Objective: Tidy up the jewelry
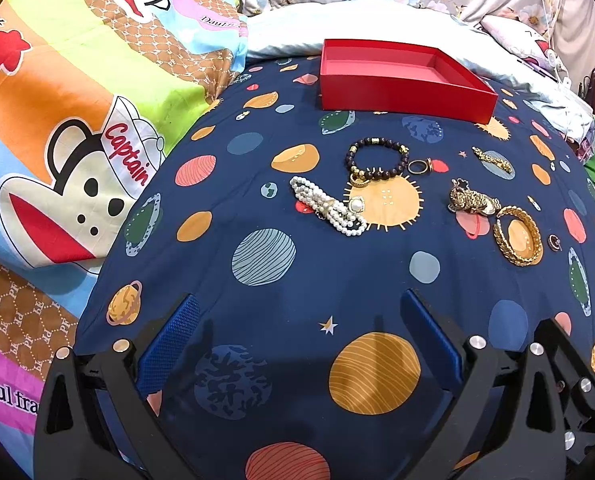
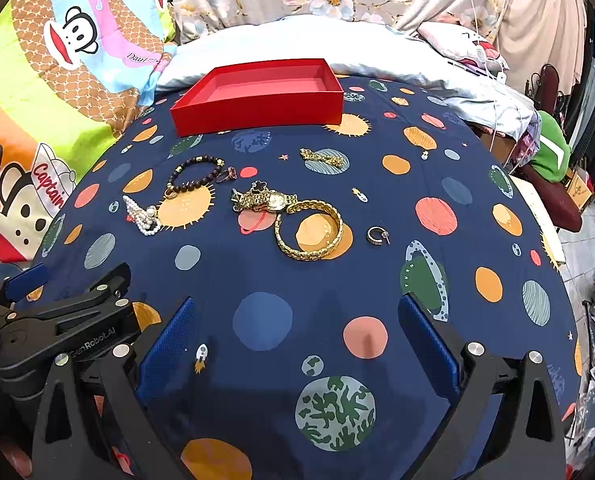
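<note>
Looking forward from the left wrist, the left claw (image 1: 297, 344) hangs with its two blue-padded fingers spread wide and nothing between them, above a navy bedsheet printed with planets and stars (image 1: 257, 184). At the far end of the sheet sits a shallow red cardboard box (image 1: 401, 96), open at the top with nothing in it. Nearer the camera lie the jewelry pieces: a dark beaded bracelet with gold accents (image 1: 377, 160), a small gold ring (image 1: 418, 167) just beside it, a white multi-strand pearl bracelet (image 1: 329, 206), a gold link wristwatch (image 1: 471, 200) touching a wide gold bangle (image 1: 518, 236), a small hoop earring (image 1: 553, 242) near the bangle, and a thin gold chain (image 1: 492, 159) farther back. A bright cartoon monkey quilt (image 1: 77, 140) lies to the left. From the right wrist, the right claw (image 2: 297, 344) is likewise wide apart and holds nothing, hovering over the same sheet. The left claw's black body shows at the lower left edge of this view. The red box (image 2: 257, 112) stands at the far end, well apart from both claws. The gold bangle (image 2: 309, 234) lies nearly centred ahead, the wristwatch (image 2: 263, 200) touching its far rim, the hoop earring (image 2: 377, 236) to its right, the beaded bracelet (image 2: 195, 176) and pearl bracelet (image 2: 143, 216) to the left.
</note>
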`<state>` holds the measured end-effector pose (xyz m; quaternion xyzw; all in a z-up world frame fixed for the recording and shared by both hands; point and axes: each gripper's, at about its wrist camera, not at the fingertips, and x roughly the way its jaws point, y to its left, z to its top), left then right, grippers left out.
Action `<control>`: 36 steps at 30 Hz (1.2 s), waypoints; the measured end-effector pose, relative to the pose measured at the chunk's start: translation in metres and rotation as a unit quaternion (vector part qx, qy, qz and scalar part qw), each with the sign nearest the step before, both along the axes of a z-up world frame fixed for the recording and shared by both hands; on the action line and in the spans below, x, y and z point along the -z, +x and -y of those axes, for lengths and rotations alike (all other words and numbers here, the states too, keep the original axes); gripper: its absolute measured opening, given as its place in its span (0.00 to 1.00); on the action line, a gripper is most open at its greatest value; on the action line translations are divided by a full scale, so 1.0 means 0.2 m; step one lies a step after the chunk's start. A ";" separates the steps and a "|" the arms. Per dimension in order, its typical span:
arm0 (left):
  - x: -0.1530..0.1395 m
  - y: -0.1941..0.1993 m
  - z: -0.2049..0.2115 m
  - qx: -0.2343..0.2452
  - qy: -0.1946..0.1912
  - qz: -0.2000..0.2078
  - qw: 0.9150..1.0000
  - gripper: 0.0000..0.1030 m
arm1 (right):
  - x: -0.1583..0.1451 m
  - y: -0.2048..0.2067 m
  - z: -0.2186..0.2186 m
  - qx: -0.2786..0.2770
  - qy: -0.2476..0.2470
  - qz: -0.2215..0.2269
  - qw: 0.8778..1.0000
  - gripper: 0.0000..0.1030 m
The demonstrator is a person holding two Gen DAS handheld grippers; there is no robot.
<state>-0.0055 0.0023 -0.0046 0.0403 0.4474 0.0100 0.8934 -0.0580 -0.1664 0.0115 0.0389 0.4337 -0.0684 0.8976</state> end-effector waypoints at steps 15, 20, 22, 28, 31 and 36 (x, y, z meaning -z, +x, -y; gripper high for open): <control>0.01 0.02 0.01 0.000 0.002 -0.001 1.000 0.95 | 0.01 0.00 0.00 0.000 0.000 -0.002 1.000 0.95; 0.02 0.02 -0.01 0.000 0.002 -0.002 1.000 0.95 | 0.01 0.00 0.00 0.000 0.000 -0.003 1.000 0.95; 0.01 0.02 0.01 0.000 0.001 -0.003 1.000 0.95 | 0.01 0.00 0.00 0.000 0.000 -0.003 1.000 0.95; 0.03 0.03 0.00 0.000 -0.001 -0.006 1.000 0.95 | 0.03 0.01 0.00 0.000 0.003 -0.004 1.000 0.95; 0.04 0.03 0.00 0.003 -0.010 -0.009 1.000 0.95 | 0.05 0.01 0.00 -0.004 0.008 -0.004 1.000 0.95; 0.07 0.05 -0.06 -0.006 -0.029 -0.015 0.999 0.95 | 0.08 0.03 0.03 -0.003 0.019 -0.008 1.000 0.95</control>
